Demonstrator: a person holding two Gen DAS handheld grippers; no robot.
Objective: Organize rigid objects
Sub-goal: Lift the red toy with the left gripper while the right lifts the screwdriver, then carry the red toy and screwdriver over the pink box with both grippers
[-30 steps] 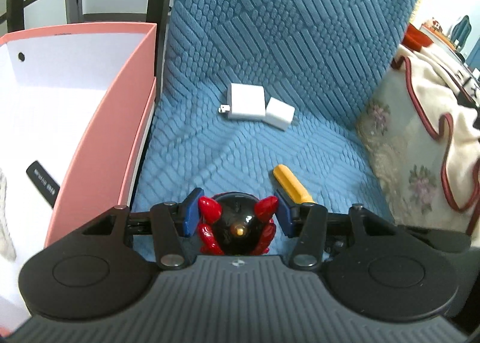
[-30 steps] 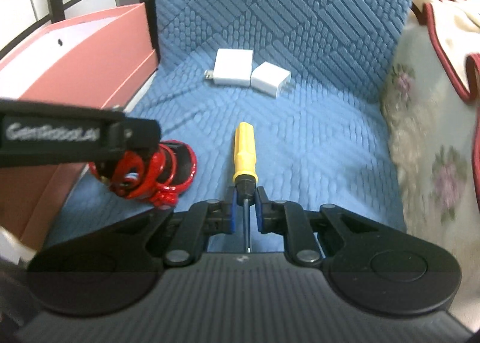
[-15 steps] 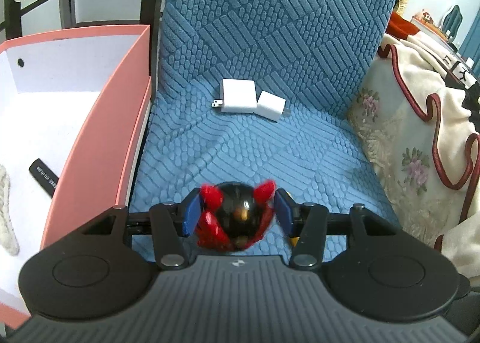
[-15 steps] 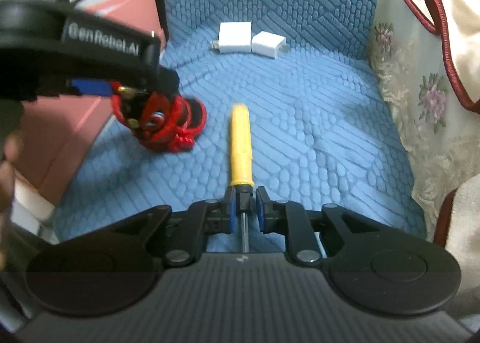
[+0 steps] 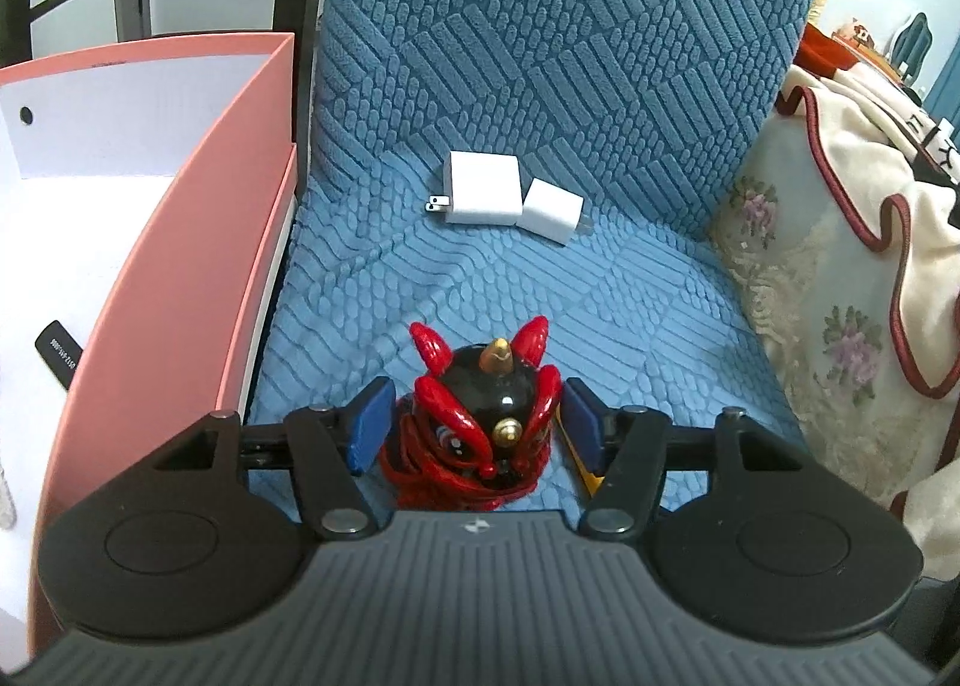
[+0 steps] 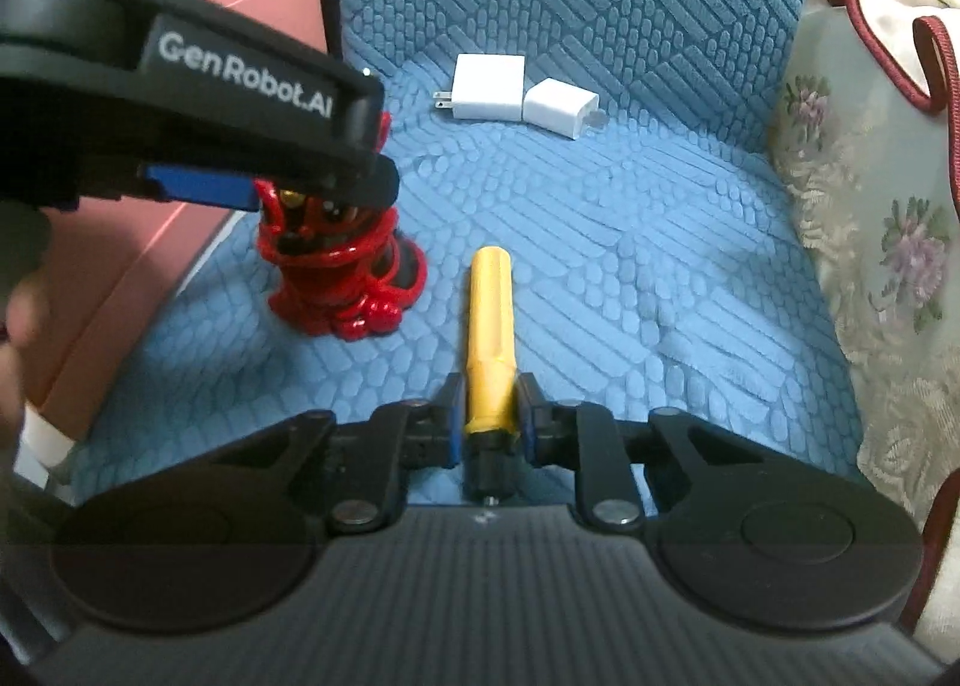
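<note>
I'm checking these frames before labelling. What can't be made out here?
- Left wrist view: screwdriver mostly hidden behind the left gripper.
- Right wrist view: figurine top covered by that gripper.
- Left wrist view: black item's print too small; pink box cut off.

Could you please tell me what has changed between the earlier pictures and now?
The right gripper slid forward from the thin metal shaft onto the yellow screwdriver handle. The red-and-black horned figurine tipped upright between the left gripper fingers. Both white chargers and the pink box stayed put.
</note>
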